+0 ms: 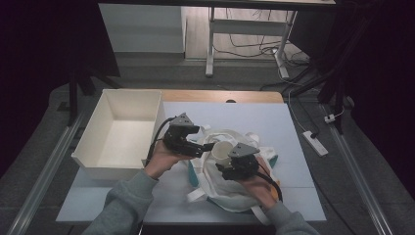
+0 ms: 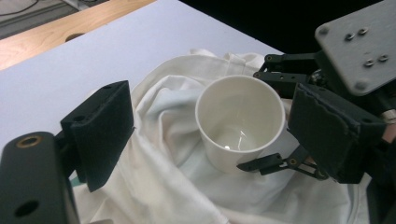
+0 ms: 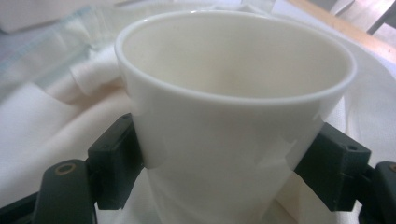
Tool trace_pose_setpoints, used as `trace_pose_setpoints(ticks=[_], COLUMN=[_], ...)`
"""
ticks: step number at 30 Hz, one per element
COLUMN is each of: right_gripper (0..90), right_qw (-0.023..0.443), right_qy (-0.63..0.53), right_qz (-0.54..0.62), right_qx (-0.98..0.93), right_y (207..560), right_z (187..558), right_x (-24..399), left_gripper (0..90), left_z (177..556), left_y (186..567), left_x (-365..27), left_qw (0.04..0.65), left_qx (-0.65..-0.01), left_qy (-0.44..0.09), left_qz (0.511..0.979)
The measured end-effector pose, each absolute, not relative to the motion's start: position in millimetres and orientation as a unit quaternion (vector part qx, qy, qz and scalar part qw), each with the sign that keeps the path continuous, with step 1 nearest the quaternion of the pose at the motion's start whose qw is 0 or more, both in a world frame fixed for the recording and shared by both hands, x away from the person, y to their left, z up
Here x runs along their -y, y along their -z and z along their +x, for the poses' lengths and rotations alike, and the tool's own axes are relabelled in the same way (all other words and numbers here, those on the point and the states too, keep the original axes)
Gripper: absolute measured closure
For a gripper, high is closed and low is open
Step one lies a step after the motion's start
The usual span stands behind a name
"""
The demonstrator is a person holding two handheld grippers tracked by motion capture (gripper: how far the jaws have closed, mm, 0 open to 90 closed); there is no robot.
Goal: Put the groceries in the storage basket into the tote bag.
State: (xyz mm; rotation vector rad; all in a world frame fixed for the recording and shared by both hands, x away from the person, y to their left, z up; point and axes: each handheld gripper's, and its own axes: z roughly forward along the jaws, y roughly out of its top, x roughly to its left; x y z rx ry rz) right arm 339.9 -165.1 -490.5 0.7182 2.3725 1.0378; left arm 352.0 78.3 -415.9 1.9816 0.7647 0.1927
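Note:
A white cup (image 1: pixel 221 151) stands upright over a crumpled white cloth bag (image 1: pixel 225 193) with teal trim, near the middle of the table. My right gripper (image 1: pixel 226 161) comes in from the near right and is shut on the cup. In the right gripper view both pads (image 3: pixel 116 161) press the sides of the cup (image 3: pixel 233 116). My left gripper (image 1: pixel 208 147) sits just left of the cup, open. In the left gripper view the cup (image 2: pixel 240 121) stands ahead between the wide jaws of the left gripper (image 2: pixel 210 100), and the bag (image 2: pixel 163 177) lies under it.
A deep white box (image 1: pixel 98 142) stands open at the left of the table. The pale mat (image 1: pixel 254 117) runs to a wooden strip (image 1: pixel 220 95) at the back. A power strip (image 1: pixel 315 142) lies on the floor to the right.

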Motion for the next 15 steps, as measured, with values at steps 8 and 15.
trace_pose_setpoints(ticks=[8, 15], right_gripper=[21.9, 21.4], right_qw=[0.224, 0.197], right_qy=[-0.371, -0.37], right_qz=[0.271, 0.288], right_qx=[-0.86, -0.861], right_y=[494.3, 495.3], right_z=[345.2, 347.6], right_x=[174.3, 190.5], left_gripper=[15.2, 15.2], left_z=[351.5, 352.2], left_y=[415.6, 417.3], left_x=[-83.4, -83.8], left_qw=[0.484, 0.48], left_qx=[-0.319, -0.318], left_qy=[-0.081, -0.08], left_qz=[0.811, 0.814])
